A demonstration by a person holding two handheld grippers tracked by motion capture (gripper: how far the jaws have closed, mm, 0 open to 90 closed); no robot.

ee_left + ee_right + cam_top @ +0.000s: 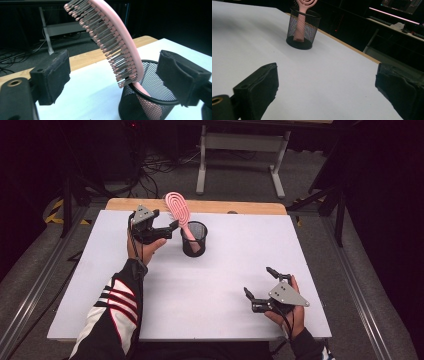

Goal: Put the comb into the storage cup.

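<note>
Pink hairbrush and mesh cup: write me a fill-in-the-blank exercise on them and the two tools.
1. The pink hairbrush stands with its handle inside the black mesh ____.
2. The left tool, beside the brush, has its jaws ____.
3. The right tool holds ____ between its open jaws.
4. The cup stands on a ____ board.

Missing words: cup; open; nothing; white
</note>
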